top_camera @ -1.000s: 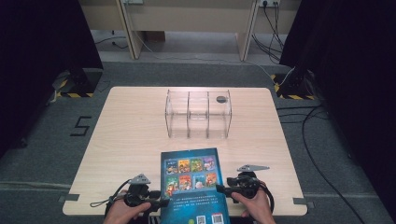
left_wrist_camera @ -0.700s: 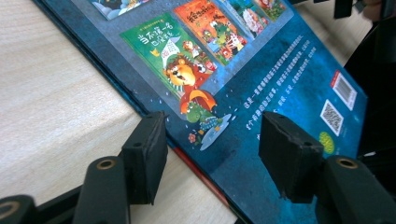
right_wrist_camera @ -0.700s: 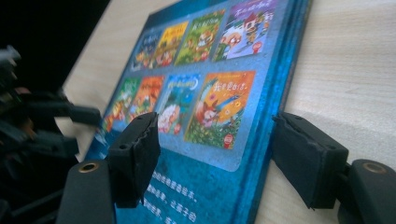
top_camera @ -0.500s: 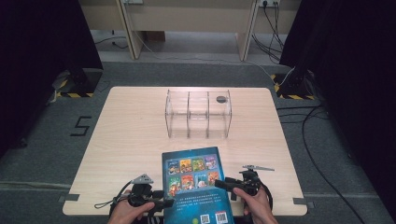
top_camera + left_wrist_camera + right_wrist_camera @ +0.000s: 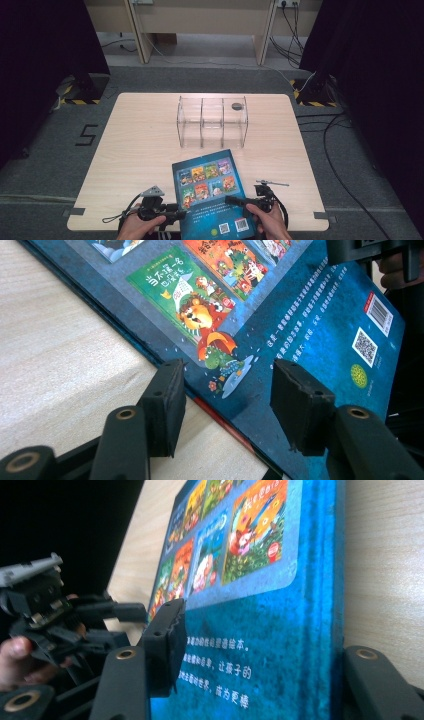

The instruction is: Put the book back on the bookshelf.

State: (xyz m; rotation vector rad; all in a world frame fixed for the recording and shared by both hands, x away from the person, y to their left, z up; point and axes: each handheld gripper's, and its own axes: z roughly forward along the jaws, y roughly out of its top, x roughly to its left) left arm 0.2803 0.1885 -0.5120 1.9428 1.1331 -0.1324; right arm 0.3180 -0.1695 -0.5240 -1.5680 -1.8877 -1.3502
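at table's near edge, both grippers, left gripper (image 5: 181, 214) and right gripper (image 5: 231, 200), half-open, closing astride book (image 5: 212, 192), seemingly unclamped.

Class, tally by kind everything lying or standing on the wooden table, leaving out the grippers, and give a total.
Blue picture book: 1
Clear three-compartment organiser: 1
Small dark round thing in the organiser's right compartment: 1
Total: 3

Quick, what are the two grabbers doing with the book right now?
Left gripper: open, just been closing, book edge between the jaws, not pinched.
Right gripper: just been closing around the book; grip cannot be told.
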